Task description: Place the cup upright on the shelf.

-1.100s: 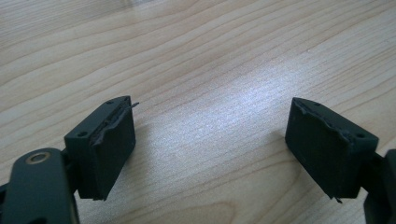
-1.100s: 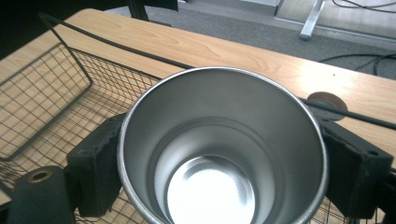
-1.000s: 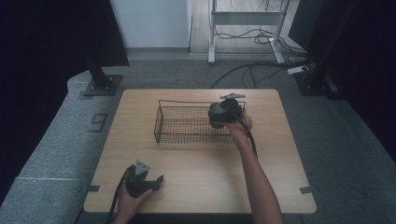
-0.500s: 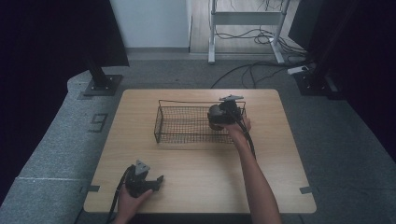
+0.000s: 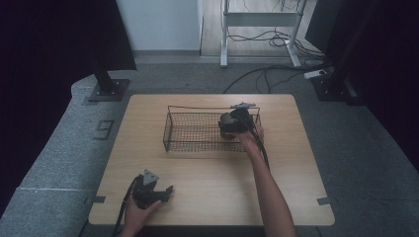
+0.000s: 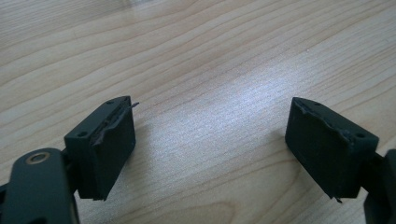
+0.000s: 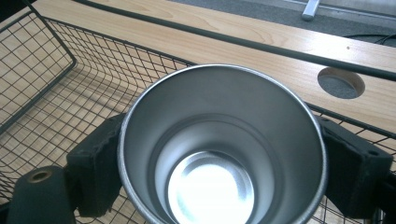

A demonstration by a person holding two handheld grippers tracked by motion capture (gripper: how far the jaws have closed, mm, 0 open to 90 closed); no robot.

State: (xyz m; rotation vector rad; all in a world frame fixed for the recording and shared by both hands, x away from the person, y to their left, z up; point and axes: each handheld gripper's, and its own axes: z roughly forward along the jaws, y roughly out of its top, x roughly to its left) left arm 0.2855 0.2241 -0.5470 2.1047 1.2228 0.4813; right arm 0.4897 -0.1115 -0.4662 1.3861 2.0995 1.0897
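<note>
A steel cup [image 7: 219,149] is being gripped by the right hand-held gripper [image 5: 232,124] inside the wire basket [image 5: 192,133], upper centre; the left hand-held gripper [image 6: 210,149] is being held released over the desk [image 5: 207,173].

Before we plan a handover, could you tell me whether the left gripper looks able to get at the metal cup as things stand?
Probably not: the left gripper sits open at the table's near edge, while the metal cup is clamped in the right gripper over the wire basket.

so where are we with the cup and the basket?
Done: the metal cup is gripped between the right gripper jaws and is over the wire basket. In hand: holding it inside the basket's right end. Left: set it down and release. The left gripper rests open on the table.
</note>
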